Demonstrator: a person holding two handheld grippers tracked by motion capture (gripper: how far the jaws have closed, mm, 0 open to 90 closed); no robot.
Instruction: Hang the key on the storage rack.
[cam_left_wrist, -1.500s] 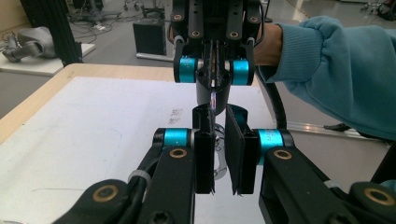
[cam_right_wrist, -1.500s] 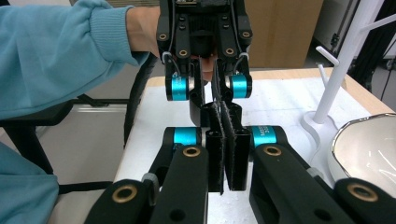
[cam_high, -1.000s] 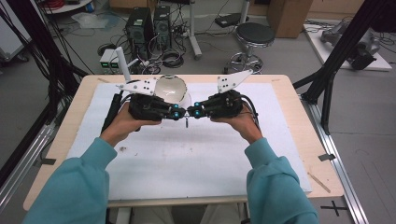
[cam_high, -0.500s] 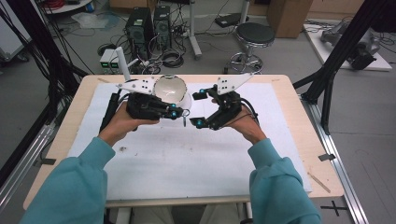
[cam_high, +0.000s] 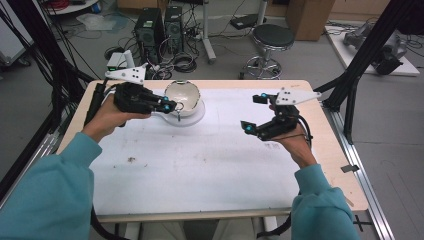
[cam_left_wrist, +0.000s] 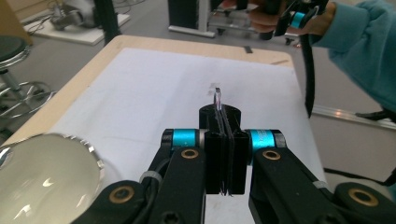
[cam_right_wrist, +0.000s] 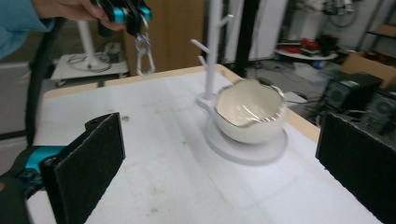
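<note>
Mid-task at the table w/ a metal snap clip (cam_right_wrist: 144, 53): already lifted, not yet set down.

Left gripper (cam_high: 174, 106), pads pressed together, pinching the clip by its top; clip dangling in the air just beside the near rim of the bowl (cam_high: 182, 95), not touching it. Seen along the jaws in the left gripper view, only a thin bright loop of the clip (cam_left_wrist: 217, 99) poking out past the pads.

Right gripper (cam_high: 252, 112) spread wide, holding nothing, well apart over the right side of the white sheet (cam_high: 200, 165).

Probably about halfway: pick-up done; left to do, by the look of it, hanging the clip on a peg of the stand (cam_right_wrist: 211, 46) or dropping it in the bowl. Which one, can't tell.

Materials: clip of polished steel, pear-shaped, hanging from a short swivel link. Bowl glossy ceramic, cream inside, wavy rim w/ a metallic edge, seated on a flat white disc (cam_right_wrist: 247, 149). Stand a slim white post w/ short up-angled pegs, prob. plastic, rising from the same base behind the bowl. Gripper pads (cam_right_wrist: 88, 158) matte black, grainy, foam-like. Sheet matte, scuffed w/ dark specks, over a pale wood tabletop (cam_high: 320, 150).
</note>
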